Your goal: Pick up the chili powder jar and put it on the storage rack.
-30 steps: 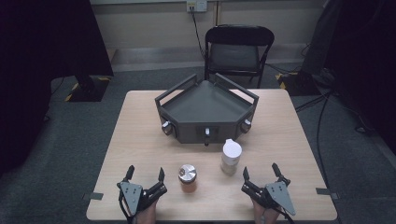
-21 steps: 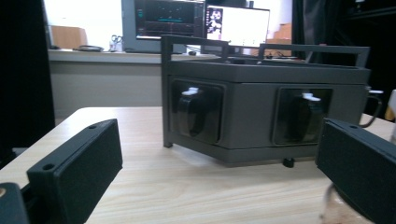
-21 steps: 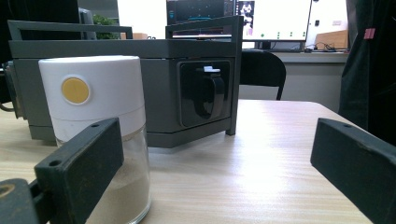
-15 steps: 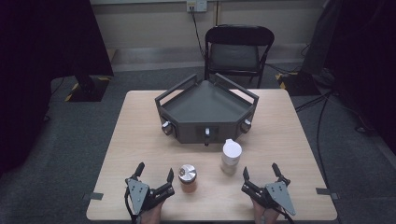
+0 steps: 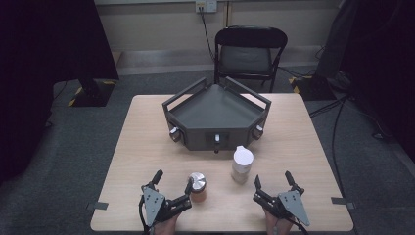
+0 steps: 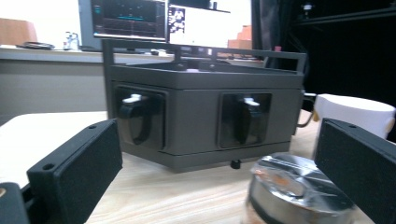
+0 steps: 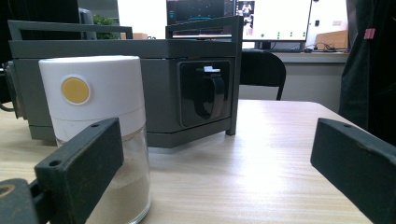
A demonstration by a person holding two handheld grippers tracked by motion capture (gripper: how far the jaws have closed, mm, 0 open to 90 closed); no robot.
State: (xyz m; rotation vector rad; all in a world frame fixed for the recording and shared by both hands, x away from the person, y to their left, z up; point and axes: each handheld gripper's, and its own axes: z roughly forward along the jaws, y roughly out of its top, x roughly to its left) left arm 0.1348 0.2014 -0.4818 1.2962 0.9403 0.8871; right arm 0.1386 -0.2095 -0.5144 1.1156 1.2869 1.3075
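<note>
A small jar with a shiny metal lid stands near the table's front edge, just right of my left gripper. That gripper is open, and its right jaw is close beside the jar. A taller glass jar with a white cap and pale powder stands right of it. My right gripper is open, near the front edge, with the white-capped jar ahead to its left. A dark grey angular tray with knobs sits mid-table.
The wooden table has bare room left and right of the tray. A black folding chair stands beyond the far edge. Cables run over the floor at the right.
My left gripper has moved right and forward, its right jaw now close to the metal-lidded jar. The right gripper has not moved.
</note>
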